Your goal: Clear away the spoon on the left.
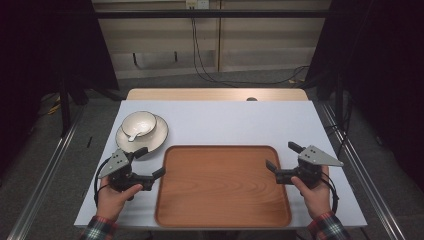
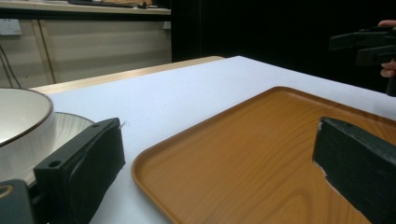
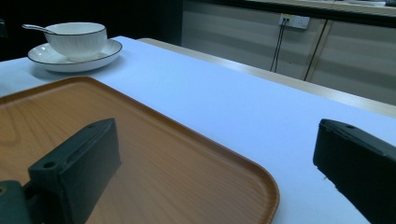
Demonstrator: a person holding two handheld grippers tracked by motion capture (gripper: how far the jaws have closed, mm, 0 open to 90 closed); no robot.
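Squarely between both gaping tongs, left (image 1: 149, 161) and right (image 1: 280, 157): wooden tray (image 1: 222, 185).

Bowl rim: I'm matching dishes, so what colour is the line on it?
A thin dark line on a white bowl, clearest in the right gripper view.

This looks like a lab or recording room rather than a home; black curtains (image 1: 45, 45) hang along both sides; metal rails (image 1: 47, 165) run on the grey floor beside the table (image 1: 225, 122); cables (image 1: 210, 70) trail down from a wall socket (image 1: 196, 4) on plain beige panelling; the table wears a plain pale sheet with a staged wooden tray (image 1: 222, 187) on it.
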